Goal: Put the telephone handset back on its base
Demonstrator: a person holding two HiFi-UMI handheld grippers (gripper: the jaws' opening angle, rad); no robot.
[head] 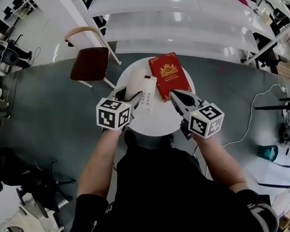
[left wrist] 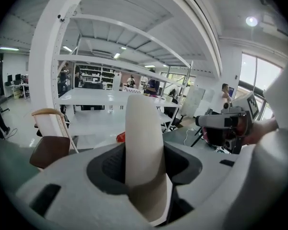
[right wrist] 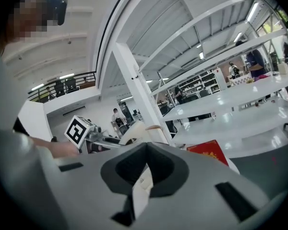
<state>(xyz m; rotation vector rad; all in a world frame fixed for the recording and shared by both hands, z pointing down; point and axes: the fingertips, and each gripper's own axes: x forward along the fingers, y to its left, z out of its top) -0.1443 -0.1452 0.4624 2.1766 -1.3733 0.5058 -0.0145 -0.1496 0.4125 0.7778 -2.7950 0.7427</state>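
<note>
The cream telephone handset (head: 134, 87) stands up between the jaws of my left gripper (head: 129, 96), which is shut on it and holds it clear above the round white table (head: 154, 122). In the left gripper view the handset (left wrist: 144, 143) fills the gap between the jaws. The white telephone base (head: 148, 94) lies on the table just right of the handset, next to a red book (head: 169, 75). My right gripper (head: 173, 94) hovers at the table's right side with its jaws together and nothing in them; a white strip of the base (right wrist: 143, 183) shows past them.
A chair with a brown seat (head: 90, 62) stands left of the table on grey floor. Long white benches (head: 183, 23) run behind. Cables and equipment (head: 268, 151) lie to the right. The person's body is close against the table's near edge.
</note>
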